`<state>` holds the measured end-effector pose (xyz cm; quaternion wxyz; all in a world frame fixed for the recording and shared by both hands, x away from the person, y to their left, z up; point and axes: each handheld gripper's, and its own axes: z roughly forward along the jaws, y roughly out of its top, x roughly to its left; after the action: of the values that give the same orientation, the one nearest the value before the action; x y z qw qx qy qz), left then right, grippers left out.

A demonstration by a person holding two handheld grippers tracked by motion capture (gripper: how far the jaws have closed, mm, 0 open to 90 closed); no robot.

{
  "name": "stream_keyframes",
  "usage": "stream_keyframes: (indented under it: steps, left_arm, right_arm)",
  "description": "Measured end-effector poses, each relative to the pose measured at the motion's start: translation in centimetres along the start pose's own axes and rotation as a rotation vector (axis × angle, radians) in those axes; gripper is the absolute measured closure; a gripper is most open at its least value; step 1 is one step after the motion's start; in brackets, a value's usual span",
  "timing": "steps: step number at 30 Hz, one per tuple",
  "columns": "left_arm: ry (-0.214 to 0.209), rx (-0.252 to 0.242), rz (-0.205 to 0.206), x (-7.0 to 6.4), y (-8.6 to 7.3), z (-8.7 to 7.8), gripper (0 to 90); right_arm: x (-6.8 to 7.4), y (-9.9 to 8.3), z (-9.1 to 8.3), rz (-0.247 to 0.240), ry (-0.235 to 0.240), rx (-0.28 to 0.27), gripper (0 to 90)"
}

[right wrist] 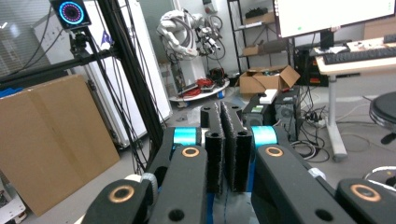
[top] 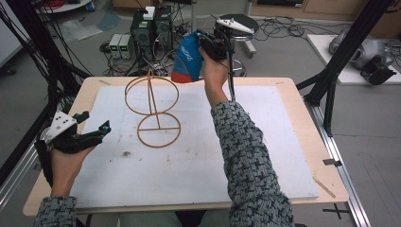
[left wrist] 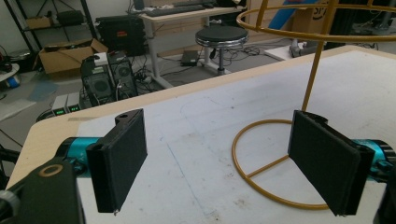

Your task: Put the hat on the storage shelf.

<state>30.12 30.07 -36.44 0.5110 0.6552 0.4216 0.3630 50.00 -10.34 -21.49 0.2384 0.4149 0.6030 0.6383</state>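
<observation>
a white mat (top: 198,156) covers the wooden desk (top: 309,142). beyond its far edge stand computer towers (top: 151,26) amid cables and a round black stool (left wrist: 221,36); cardboard boxes (left wrist: 63,55) sit farther off.

The high view looks forward and down over the whole table (top: 302,142). The left gripper view sits low and close, facing the wire stand (left wrist: 280,140) toward 1 o'clock; both share it. The right gripper view faces the room.

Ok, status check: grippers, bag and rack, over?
Right gripper shut on blue bag, held up past the table's far edge. Left gripper open, empty, low beside wire rack. Rack upright on white mat; nothing blocking.
</observation>
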Motion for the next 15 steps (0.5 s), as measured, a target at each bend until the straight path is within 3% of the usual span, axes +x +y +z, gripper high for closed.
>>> stream_keyframes:
  steps: [10,15]
  left_arm:
    - [0.0,0.003,0.002,0.1,0.0,0.0,19.7]
    - [-0.001,0.001,0.001,0.0,0.0,0.0,19.7]
  right_arm:
    - [3.0,3.3,-0.5,-0.047,0.049,-0.044,88.0]
    - [5.4,4.5,-0.6,-0.088,0.091,-0.059,88.0]
